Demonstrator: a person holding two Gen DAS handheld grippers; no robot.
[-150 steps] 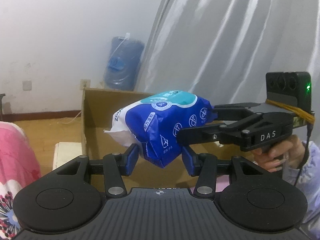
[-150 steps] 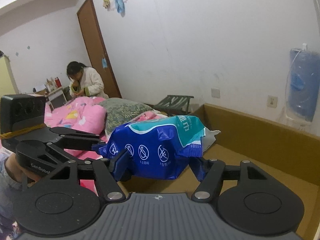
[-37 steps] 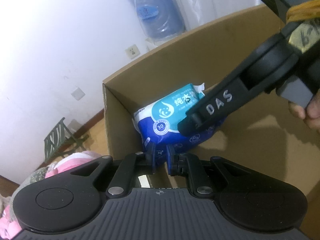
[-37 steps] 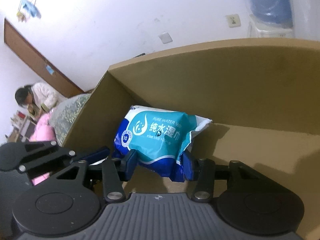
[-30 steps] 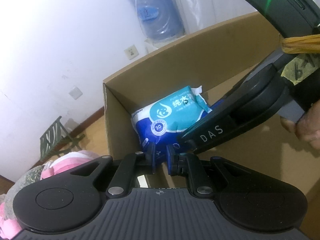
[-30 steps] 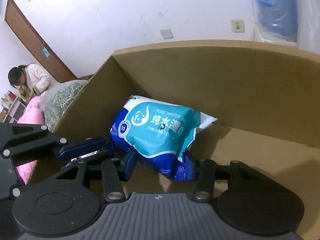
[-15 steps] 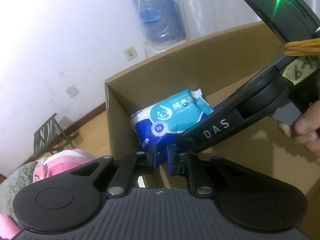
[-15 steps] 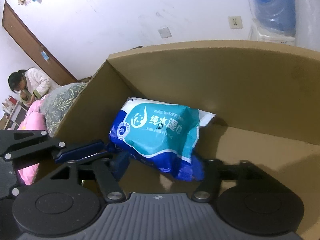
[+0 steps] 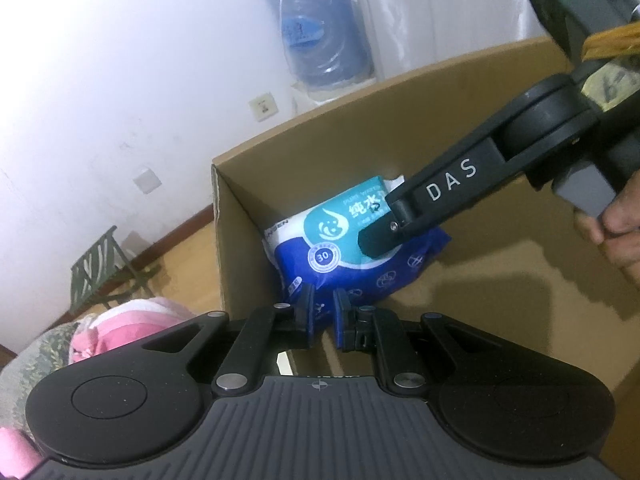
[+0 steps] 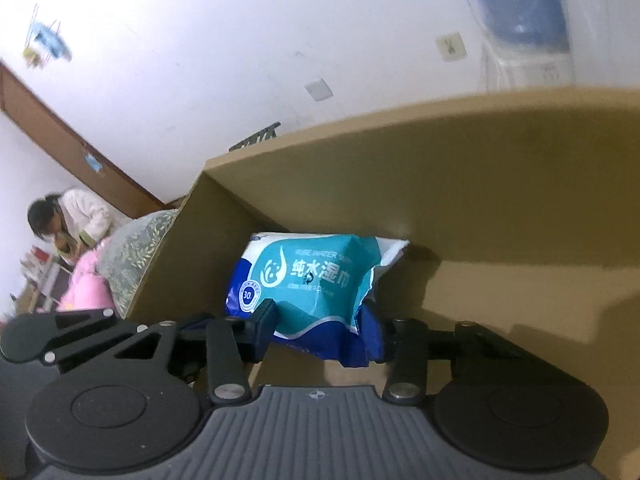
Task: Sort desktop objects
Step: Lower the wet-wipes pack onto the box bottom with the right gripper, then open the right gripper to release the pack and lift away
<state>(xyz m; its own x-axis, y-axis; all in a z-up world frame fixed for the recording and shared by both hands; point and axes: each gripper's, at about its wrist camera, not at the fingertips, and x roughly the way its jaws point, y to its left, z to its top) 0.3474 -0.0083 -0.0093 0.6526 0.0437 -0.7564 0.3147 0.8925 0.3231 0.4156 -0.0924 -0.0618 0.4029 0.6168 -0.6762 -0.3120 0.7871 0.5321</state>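
Both grippers steady the wet-wipes pack (image 10: pixel 312 280) in the cardboard box (image 10: pixel 500 184) corner: left gripper (image 9: pixel 321 316) pinches its edge, right gripper (image 10: pixel 320 330) jaws closing around its end, seemingly to seat it.

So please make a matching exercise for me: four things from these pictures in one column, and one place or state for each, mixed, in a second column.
Things:
1. wipes pack
2. cardboard box
3. water bottle
4. left gripper

Places or states:
A. stands by the wall behind the box
B. pinches the near edge of the pack
C. lies in a corner inside the box
D. open at the top, with a brown floor

Pairs: 1-C, 2-D, 3-A, 4-B
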